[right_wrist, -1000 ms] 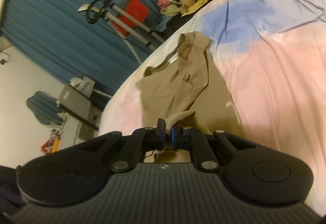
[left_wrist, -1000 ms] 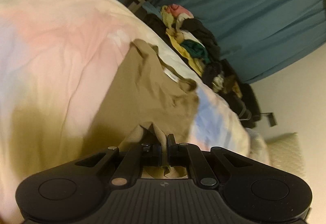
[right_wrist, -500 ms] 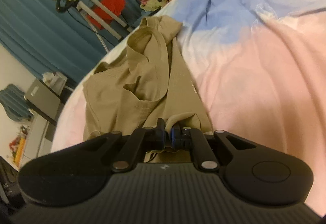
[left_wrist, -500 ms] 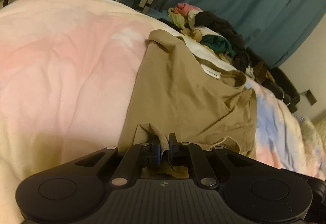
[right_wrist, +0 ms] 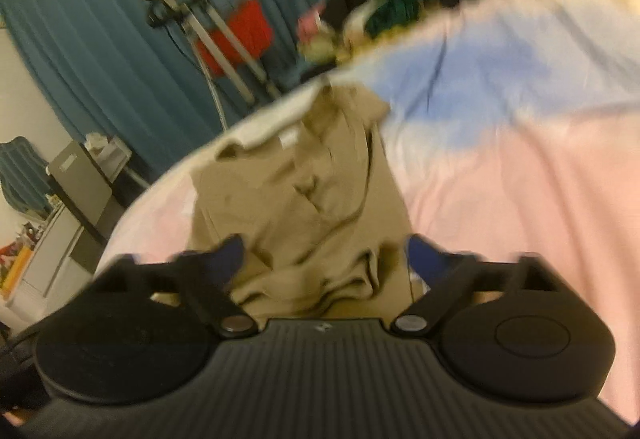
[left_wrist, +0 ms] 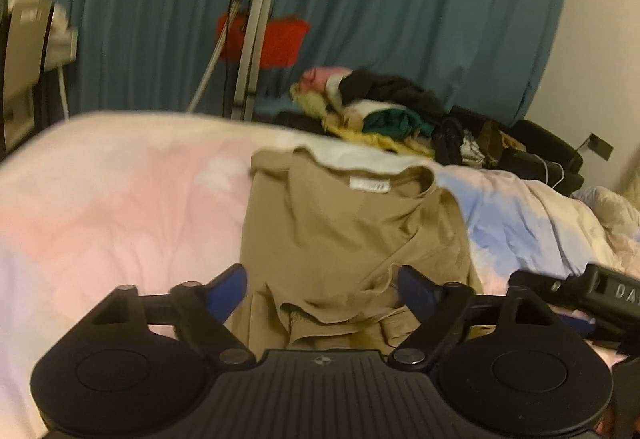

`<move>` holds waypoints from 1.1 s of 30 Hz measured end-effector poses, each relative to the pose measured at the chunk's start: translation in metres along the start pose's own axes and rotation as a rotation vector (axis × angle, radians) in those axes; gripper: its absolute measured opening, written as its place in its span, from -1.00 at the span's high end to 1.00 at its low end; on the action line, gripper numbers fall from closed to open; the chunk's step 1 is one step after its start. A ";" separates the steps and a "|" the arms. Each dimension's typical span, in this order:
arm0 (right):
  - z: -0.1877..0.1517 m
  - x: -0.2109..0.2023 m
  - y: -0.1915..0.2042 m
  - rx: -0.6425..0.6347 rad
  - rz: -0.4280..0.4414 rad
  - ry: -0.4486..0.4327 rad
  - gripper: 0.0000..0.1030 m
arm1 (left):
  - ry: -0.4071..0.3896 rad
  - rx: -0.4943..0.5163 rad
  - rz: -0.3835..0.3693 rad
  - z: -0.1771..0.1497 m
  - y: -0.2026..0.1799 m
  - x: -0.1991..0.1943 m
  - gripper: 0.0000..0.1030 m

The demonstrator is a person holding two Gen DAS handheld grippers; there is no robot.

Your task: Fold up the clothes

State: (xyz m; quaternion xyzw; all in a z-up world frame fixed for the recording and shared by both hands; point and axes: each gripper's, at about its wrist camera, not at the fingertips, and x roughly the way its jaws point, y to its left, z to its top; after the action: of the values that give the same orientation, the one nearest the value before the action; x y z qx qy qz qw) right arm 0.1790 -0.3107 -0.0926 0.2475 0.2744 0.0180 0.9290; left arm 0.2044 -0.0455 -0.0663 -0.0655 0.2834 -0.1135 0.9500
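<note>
Teal curtains point(left_wrist: 360, 19) filled the upper half of the left wrist frame, with a heap of mixed clothes point(left_wrist: 384, 111) at centre right behind a bed under a pink-and-blue duvet point(left_wrist: 120, 207). At frame centre a tan T-shirt point(left_wrist: 344, 239) lay on that duvet, partly folded, its white neck label toward the curtains and its rumpled near edge just ahead of both tools. Spread wide with blue pads apart, the left gripper point(left_wrist: 322, 285) and the right gripper point(right_wrist: 320, 255) each held nothing.
</note>
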 end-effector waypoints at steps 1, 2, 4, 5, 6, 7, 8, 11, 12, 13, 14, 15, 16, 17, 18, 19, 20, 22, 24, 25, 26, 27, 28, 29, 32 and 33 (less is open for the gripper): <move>0.000 -0.008 0.005 -0.038 -0.009 -0.018 -0.76 | -0.012 0.016 -0.001 -0.001 -0.003 -0.007 -0.69; -0.001 -0.016 0.010 -0.070 -0.015 -0.034 -0.76 | -0.025 0.032 -0.001 -0.002 -0.005 -0.013 -0.73; -0.005 -0.030 0.015 -0.114 -0.022 -0.059 -0.76 | -0.049 0.065 -0.002 -0.004 -0.010 -0.027 -0.79; -0.008 -0.037 0.017 -0.130 -0.026 -0.070 -0.76 | -0.062 0.081 -0.003 -0.005 -0.013 -0.034 -0.81; -0.011 -0.044 0.018 -0.142 -0.032 -0.080 -0.76 | -0.074 0.097 -0.003 -0.006 -0.015 -0.040 -0.82; -0.014 -0.050 0.019 -0.153 -0.040 -0.091 -0.76 | -0.076 0.100 -0.005 -0.007 -0.016 -0.046 -0.82; -0.017 -0.056 0.021 -0.167 -0.045 -0.103 -0.76 | -0.079 0.101 -0.009 -0.009 -0.016 -0.053 -0.83; -0.024 -0.072 0.028 -0.213 -0.040 -0.130 -0.76 | -0.087 0.107 -0.022 -0.014 -0.015 -0.072 -0.85; -0.026 -0.077 0.030 -0.224 -0.039 -0.140 -0.76 | -0.090 0.114 -0.029 -0.016 -0.015 -0.078 -0.86; -0.028 -0.082 0.031 -0.230 -0.038 -0.152 -0.76 | -0.093 0.121 -0.033 -0.017 -0.016 -0.082 -0.87; -0.030 -0.086 0.033 -0.233 -0.038 -0.161 -0.76 | -0.096 0.128 -0.037 -0.019 -0.016 -0.086 -0.87; -0.033 -0.089 0.033 -0.232 -0.040 -0.166 -0.76 | -0.093 0.137 -0.036 -0.021 -0.017 -0.087 -0.88; -0.036 -0.091 0.032 -0.230 -0.041 -0.167 -0.76 | -0.089 0.146 -0.036 -0.022 -0.018 -0.087 -0.89; -0.039 -0.091 0.031 -0.226 -0.042 -0.162 -0.76 | -0.080 0.156 -0.021 -0.024 -0.019 -0.084 -0.90; -0.041 -0.089 0.029 -0.223 -0.045 -0.154 -0.76 | -0.071 0.165 -0.005 -0.026 -0.020 -0.080 -0.90; -0.043 -0.087 0.027 -0.224 -0.049 -0.144 -0.76 | -0.057 0.178 0.011 -0.028 -0.021 -0.074 -0.90; -0.045 -0.084 0.026 -0.229 -0.049 -0.137 -0.76 | -0.036 0.189 0.025 -0.031 -0.021 -0.066 -0.90; -0.048 -0.075 0.024 -0.238 -0.037 -0.121 -0.74 | 0.007 0.212 0.053 -0.036 -0.020 -0.050 -0.90; -0.049 -0.059 0.022 -0.231 -0.022 -0.076 -0.55 | 0.050 0.235 0.081 -0.041 -0.020 -0.034 -0.90; -0.050 -0.052 0.021 -0.228 -0.014 -0.053 -0.27 | 0.067 0.240 0.085 -0.043 -0.019 -0.026 -0.90; -0.051 -0.044 0.020 -0.225 -0.006 -0.030 -0.14 | 0.079 0.253 0.094 -0.044 -0.019 -0.018 -0.90; -0.052 -0.036 0.020 -0.230 -0.001 -0.004 -0.04 | 0.091 0.266 0.104 -0.045 -0.019 -0.011 -0.90; -0.054 -0.027 0.021 -0.246 0.001 0.028 0.18 | 0.102 0.279 0.113 -0.046 -0.019 -0.003 -0.90; -0.055 -0.018 0.023 -0.261 -0.002 0.057 0.32 | 0.112 0.292 0.128 -0.046 -0.019 0.007 -0.90; -0.060 0.009 0.024 -0.300 -0.029 0.129 0.49 | 0.141 0.329 0.170 -0.046 -0.015 0.036 -0.89; -0.059 0.018 0.022 -0.303 -0.035 0.144 0.53 | 0.142 0.328 0.181 -0.044 -0.012 0.042 -0.89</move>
State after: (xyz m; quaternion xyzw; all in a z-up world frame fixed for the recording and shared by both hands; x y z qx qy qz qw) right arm 0.1654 -0.2616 -0.1341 0.0978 0.3387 0.0607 0.9338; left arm 0.2122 -0.0708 -0.1229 0.1241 0.3323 -0.0764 0.9318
